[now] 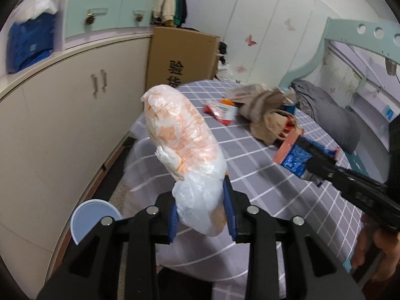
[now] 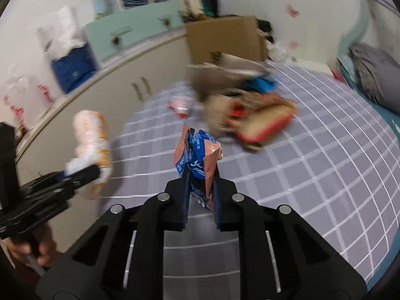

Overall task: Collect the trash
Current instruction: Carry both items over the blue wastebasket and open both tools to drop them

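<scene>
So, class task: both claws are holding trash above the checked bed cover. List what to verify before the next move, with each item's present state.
1. Left claw clamped on the orange-and-white plastic bag: ok.
2. Right claw clamped on the blue-and-pink wrapper: ok.
3. Both items lifted off the bed cover: ok.
4. Bin lies low at the left, partly hidden; path clear: cannot tell.
5. Bed cleared: not ok; the red packet and brown paper bags remain.

bed (image 1: 287, 175): paper bags (image 1: 270, 122) far end | packet (image 1: 221, 111) left of them | cabinet (image 1: 62, 115) left of bed
</scene>
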### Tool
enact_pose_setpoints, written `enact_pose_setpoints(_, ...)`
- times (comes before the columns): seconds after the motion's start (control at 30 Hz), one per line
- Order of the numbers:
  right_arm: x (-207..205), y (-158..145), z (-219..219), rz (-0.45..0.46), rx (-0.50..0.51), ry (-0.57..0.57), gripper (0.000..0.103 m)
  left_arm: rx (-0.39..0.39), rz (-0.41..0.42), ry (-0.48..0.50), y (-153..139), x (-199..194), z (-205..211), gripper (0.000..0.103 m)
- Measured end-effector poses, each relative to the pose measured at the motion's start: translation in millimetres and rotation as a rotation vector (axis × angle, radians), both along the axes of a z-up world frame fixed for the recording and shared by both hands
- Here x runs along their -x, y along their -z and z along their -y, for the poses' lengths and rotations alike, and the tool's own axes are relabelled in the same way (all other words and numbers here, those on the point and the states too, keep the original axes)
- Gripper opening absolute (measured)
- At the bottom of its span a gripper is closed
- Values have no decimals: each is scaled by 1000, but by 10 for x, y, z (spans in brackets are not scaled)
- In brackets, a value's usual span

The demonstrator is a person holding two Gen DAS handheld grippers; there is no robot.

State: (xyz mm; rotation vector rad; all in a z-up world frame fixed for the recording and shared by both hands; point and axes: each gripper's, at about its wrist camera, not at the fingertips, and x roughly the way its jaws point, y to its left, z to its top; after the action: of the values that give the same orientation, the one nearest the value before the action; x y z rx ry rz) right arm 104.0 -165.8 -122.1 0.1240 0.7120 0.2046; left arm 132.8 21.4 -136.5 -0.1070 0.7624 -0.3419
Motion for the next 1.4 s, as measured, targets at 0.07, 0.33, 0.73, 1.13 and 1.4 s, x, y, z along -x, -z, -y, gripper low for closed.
enact_pose_setpoints(0.07, -24, -42, -321, 16, 11, -72, 16, 1, 7, -52, 15, 18, -264, 30)
enact_pose_setpoints(0.33, -432, 356, -1946, -65, 54, -387, 16, -38, -112, -367, 510, -17, -1532, 31)
enact_pose_setpoints(0.73, -1225, 2187, -3223, -412, 152, -517, 16, 52, -440, -524, 2089, -428, -2566, 31)
enact_pose_setpoints(1.13, -1962, 3276, -3585, -510, 146, -462, 74, 111, -621, -580, 3177, -939, -2929, 31)
enact_pose_setpoints(1.4, -1951, 3150, -3572, -407, 219, -404, 74, 98, -640, -566, 3297, -1031, -2923, 31)
